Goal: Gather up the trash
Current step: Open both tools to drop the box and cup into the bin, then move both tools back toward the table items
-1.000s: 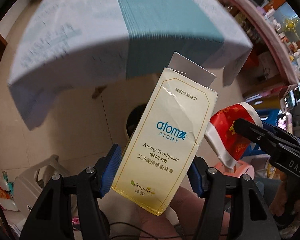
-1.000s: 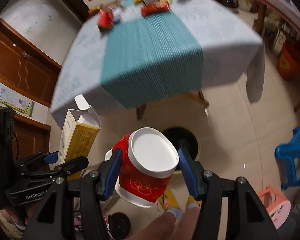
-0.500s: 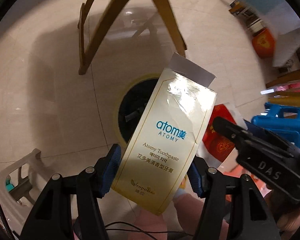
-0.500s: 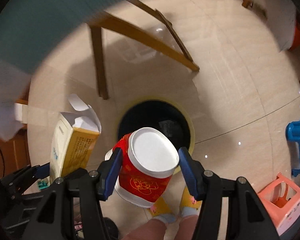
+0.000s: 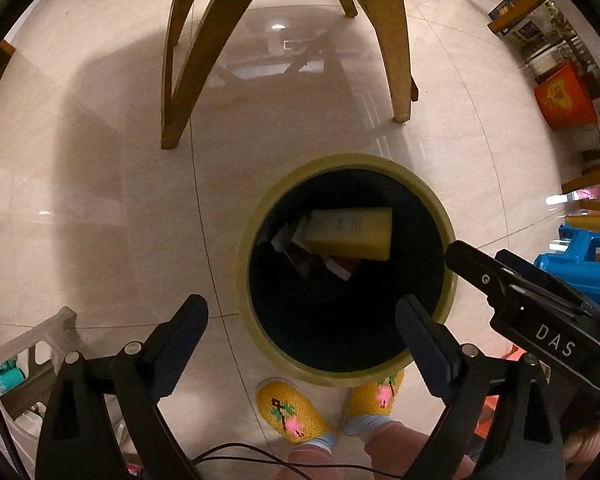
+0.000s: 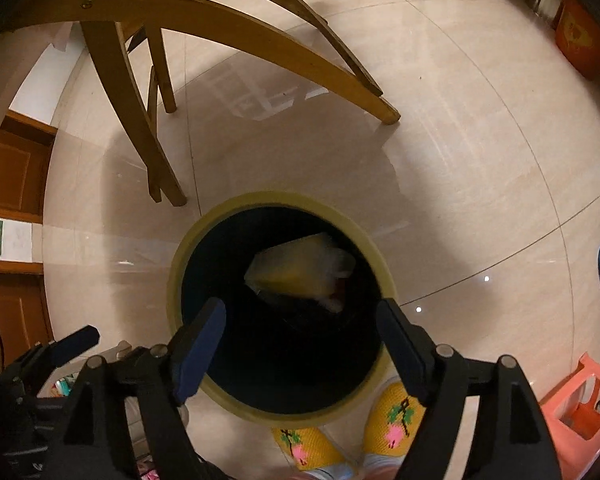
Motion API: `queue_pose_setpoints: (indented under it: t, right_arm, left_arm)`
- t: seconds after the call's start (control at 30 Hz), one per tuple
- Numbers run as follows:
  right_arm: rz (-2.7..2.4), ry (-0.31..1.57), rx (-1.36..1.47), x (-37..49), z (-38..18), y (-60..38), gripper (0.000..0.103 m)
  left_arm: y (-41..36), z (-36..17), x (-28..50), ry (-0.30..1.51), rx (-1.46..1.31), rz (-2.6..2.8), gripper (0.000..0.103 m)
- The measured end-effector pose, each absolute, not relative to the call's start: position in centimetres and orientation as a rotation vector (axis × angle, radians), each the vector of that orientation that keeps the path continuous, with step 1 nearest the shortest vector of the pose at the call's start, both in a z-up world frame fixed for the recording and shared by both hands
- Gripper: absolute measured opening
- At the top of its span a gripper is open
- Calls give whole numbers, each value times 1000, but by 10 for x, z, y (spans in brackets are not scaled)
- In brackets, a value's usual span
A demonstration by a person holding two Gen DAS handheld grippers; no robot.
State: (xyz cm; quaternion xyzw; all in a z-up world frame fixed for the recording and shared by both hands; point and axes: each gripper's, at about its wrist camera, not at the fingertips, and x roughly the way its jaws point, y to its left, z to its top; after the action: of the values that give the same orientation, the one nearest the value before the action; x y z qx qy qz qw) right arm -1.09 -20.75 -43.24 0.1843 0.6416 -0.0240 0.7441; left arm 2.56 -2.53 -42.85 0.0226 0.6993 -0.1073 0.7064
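Observation:
A round trash bin with a yellow-green rim (image 5: 440, 216) stands on the floor below both grippers; it also shows in the right wrist view (image 6: 184, 248). The yellow toothpaste box (image 5: 352, 232) lies inside it on other trash, blurred in the right wrist view (image 6: 296, 272). A bit of red shows beneath it; the cup is mostly hidden. My left gripper (image 5: 302, 320) is open and empty above the bin's near edge. My right gripper (image 6: 300, 332) is open and empty over the bin mouth.
Wooden table legs (image 5: 388, 40) stand beyond the bin. My feet in yellow slippers (image 5: 292, 412) are just before the bin. A blue stool (image 5: 572, 264), a pink stool (image 6: 580, 400), an orange bucket (image 5: 564, 100) and a grey stool (image 5: 32, 356) stand around.
Both grippers tipped down over the bin and opened. The toothpaste box and the red cup left the jaws and dropped into the bin.

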Motion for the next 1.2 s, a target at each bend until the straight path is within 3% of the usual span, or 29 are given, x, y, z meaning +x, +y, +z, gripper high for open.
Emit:
queue_pose_setpoints:
  t: [0.23, 0.4, 1.2]
  right_arm:
    - [-41, 1415, 404, -19, -415, -206, 79]
    - [-36, 1427, 397, -32, -376, -204, 78]
    - [40, 1189, 325, -65, -61, -180, 78]
  left_arm:
    - [-22, -394, 9, 1528, 89, -230, 94]
    - [-15, -340, -5, 1519, 84, -219, 94]
    - [29, -19, -19, 1187, 120, -253, 94]
